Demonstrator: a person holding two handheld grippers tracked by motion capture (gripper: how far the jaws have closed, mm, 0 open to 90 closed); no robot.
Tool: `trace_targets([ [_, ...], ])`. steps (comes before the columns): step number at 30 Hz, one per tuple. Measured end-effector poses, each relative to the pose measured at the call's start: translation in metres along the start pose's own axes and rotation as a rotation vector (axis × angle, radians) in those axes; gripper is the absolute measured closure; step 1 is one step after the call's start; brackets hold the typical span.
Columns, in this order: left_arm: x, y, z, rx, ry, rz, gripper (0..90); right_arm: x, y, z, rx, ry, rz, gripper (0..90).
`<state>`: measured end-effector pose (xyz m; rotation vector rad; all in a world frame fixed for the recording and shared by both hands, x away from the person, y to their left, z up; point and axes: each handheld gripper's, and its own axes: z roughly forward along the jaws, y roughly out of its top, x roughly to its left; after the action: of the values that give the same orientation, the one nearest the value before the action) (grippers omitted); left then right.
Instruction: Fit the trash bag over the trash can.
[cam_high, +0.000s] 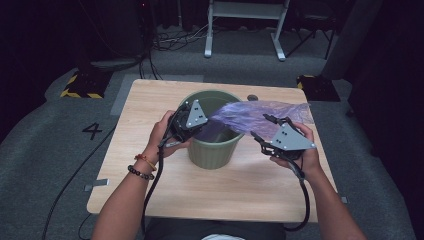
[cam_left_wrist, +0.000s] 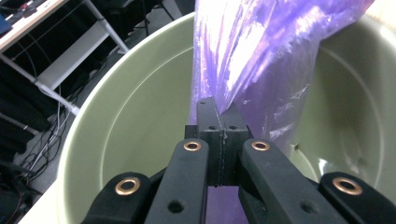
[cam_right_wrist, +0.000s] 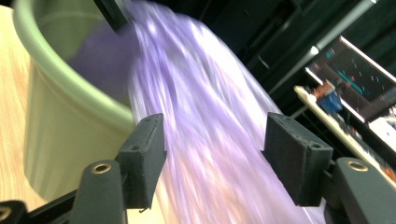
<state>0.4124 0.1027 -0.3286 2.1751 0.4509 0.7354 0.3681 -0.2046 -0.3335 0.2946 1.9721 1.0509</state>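
High view: the green bin (cam_high: 214, 132) stands at the centre of the frame on the wooden table (cam_high: 150, 185), with the purple bag (cam_high: 260, 114) stretched from the bin's mouth out to the right of centre. The left gripper (cam_high: 192, 120) sits at the bin's left rim; the right gripper (cam_high: 265, 131) sits lower right of the bin, beside the bag's free length. Left gripper view: the jaws are pressed together on a fold of the purple bag (cam_left_wrist: 252, 60) at frame centre, just above the pale inner wall of the bin (cam_left_wrist: 130, 135); the film rises to the upper right. Right gripper view: the jaws stand spread, pads clear of the film, with the purple bag (cam_right_wrist: 210, 140) running between them from the upper left, where the bin (cam_right_wrist: 60, 135) fills the left side. The view is blurred. Procedure, as judged: hold the left pinch fixed at the rim as an anchor; close the right gripper on a single layer at the bag's edge; draw the opening apart gently and fold it over the rim, avoiding tension that could tip the bin.
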Motion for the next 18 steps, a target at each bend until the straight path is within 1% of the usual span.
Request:
trace_targets([
  [2,0.003,-0.004,-0.001,-0.004,-0.004,-0.01,90.0,-0.003,-0.008,-0.001,0.017,0.004,0.017,35.6],
  [5,0.007,-0.009,-0.003,-0.01,-0.007,-0.03,90.0,-0.004,-0.017,0.001,0.047,0.035,0.031,37.6],
  [6,0.009,-0.011,-0.004,-0.014,-0.014,-0.031,89.9,-0.004,-0.019,0.002,0.053,0.045,0.031,42.1],
  [7,0.009,-0.012,-0.005,-0.018,-0.014,-0.034,90.0,-0.003,-0.02,0.003,0.056,0.056,0.026,50.2],
  [9,0.011,-0.014,-0.007,-0.02,-0.01,-0.042,89.9,-0.001,-0.02,0.007,0.06,0.057,0.007,62.5],
  [10,0.012,-0.015,-0.008,-0.024,-0.011,-0.048,89.9,-0.001,-0.02,0.008,0.063,0.056,0.0,71.5],
  [11,0.012,-0.017,-0.009,-0.028,-0.009,-0.046,89.9,0.0,-0.02,0.009,0.059,0.064,-0.001,76.5],
  [12,0.013,-0.019,-0.01,-0.032,-0.007,-0.054,89.8,0.0,-0.019,0.01,0.054,0.069,-0.004,82.5],
  [13,0.013,-0.021,-0.011,-0.035,-0.006,-0.059,89.3,0.0,-0.018,0.011,0.048,0.066,-0.003,85.4],
  [14,0.013,-0.022,-0.012,-0.038,0.002,-0.066,84.2,0.0,-0.017,0.012,0.043,0.066,-0.004,87.0],
  [15,0.013,-0.022,-0.015,-0.052,0.016,-0.078,71.5,0.0,-0.015,0.012,0.038,0.064,-0.003,88.6],
  [16,0.012,-0.023,-0.018,-0.078,0.009,-0.089,63.9,0.0,-0.012,0.012,0.035,0.066,-0.005,89.7],
  [17,0.009,-0.022,-0.022,-0.106,-0.001,-0.083,61.3,0.001,-0.009,0.013,0.032,0.066,-0.013,90.0],
  [18,0.007,-0.02,-0.025,-0.129,-0.001,-0.076,54.4,0.002,-0.006,0.013,0.028,0.068,-0.019,90.0],
])
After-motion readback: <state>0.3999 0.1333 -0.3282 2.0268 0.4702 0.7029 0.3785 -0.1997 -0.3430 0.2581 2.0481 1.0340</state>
